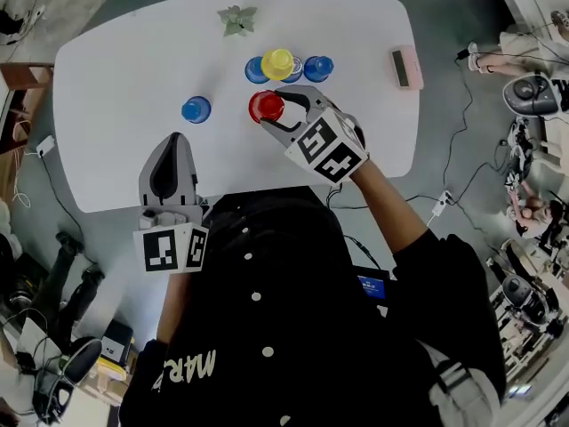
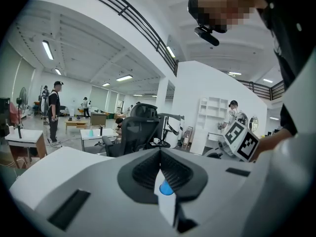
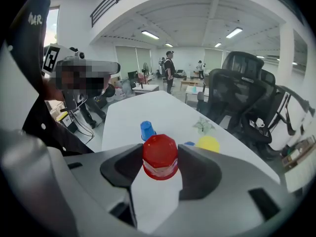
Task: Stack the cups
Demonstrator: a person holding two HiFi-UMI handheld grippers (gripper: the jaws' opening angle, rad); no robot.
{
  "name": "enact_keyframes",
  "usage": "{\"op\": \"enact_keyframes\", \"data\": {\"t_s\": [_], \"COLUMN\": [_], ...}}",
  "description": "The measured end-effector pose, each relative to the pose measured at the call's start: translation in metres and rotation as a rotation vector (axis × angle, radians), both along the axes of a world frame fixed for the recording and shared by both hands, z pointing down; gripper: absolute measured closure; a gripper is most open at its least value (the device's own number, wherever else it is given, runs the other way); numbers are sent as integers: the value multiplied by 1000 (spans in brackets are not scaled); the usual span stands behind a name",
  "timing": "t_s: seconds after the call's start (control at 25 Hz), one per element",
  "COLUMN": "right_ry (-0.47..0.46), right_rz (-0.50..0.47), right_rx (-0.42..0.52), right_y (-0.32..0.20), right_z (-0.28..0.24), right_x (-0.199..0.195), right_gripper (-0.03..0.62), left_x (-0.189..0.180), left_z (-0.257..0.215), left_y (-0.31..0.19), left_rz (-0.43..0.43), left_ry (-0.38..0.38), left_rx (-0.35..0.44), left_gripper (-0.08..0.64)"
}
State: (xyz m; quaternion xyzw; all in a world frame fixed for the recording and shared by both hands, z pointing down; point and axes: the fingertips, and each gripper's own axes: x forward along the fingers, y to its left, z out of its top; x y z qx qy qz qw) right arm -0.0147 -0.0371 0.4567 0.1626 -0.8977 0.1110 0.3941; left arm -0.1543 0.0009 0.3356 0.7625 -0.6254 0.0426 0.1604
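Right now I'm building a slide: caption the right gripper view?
Right tool holds a red cup over the white table; blue cup and yellow cup beyond.

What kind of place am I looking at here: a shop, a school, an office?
Most likely an open-plan office or lab workspace: black office chairs, a white table, strip lights on a high ceiling, and cables trailing over the floor.
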Motion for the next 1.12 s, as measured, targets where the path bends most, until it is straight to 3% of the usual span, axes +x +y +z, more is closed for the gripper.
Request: {"op": "enact_keyframes", "data": {"t_s": [0.24, 0.52, 1.12], "right_ry": [77, 130, 147], "right_rz": [42, 157, 238], "right_rx": [17, 57, 68], "right_y": [-11, -58, -114], "right_z": [10, 22, 42], "right_x": [55, 98, 107], "right_gripper": [370, 370, 369], "left_x": [13, 16, 15], "left_z": [-2, 1, 1], "left_y": [-4, -7, -4], "left_rz": [13, 12, -1], "left_ry": [-4, -11, -18], "left_rx": [-7, -11, -18], "left_gripper": [549, 549, 549]}}
